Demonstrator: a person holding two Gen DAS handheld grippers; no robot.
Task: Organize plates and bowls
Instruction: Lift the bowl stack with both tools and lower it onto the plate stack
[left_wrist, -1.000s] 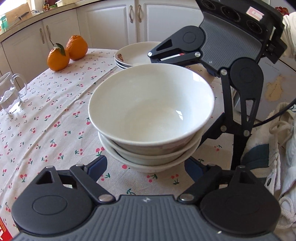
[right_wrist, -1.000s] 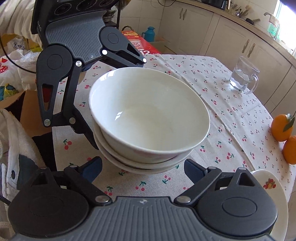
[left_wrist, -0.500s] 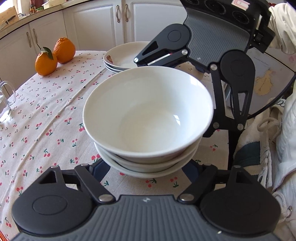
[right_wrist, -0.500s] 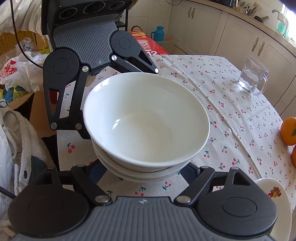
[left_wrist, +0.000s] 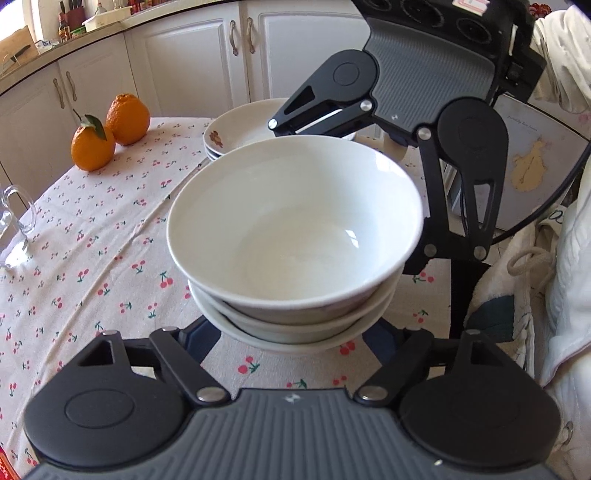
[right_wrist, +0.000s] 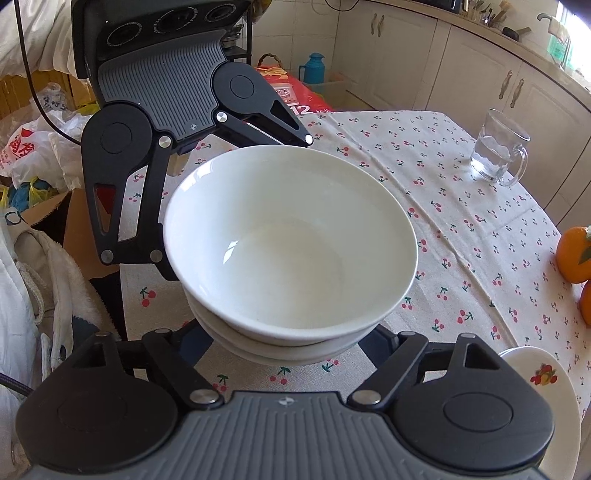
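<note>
A stack of three white bowls (left_wrist: 295, 236) fills the middle of both views and also shows in the right wrist view (right_wrist: 291, 243). It is held above the cherry-print tablecloth (left_wrist: 92, 251). My left gripper (left_wrist: 291, 332) is open wide, its blue fingers under the stack's near side. My right gripper (right_wrist: 288, 336) is open wide the same way on the opposite side. Each gripper shows in the other's view behind the stack. A stack of white plates (left_wrist: 236, 129) sits on the table beyond the bowls; its edge also shows in the right wrist view (right_wrist: 543, 376).
Two oranges (left_wrist: 110, 129) sit at the far left of the table. A glass mug of water (right_wrist: 498, 151) stands near the table's far edge. White cabinets (left_wrist: 184, 62) stand behind the table. Bags and clothing (right_wrist: 29, 155) lie off the table's side.
The bowl stack has risen a little with both grippers under it, and both views have shifted slightly. The fingers have slid further under the stack.
</note>
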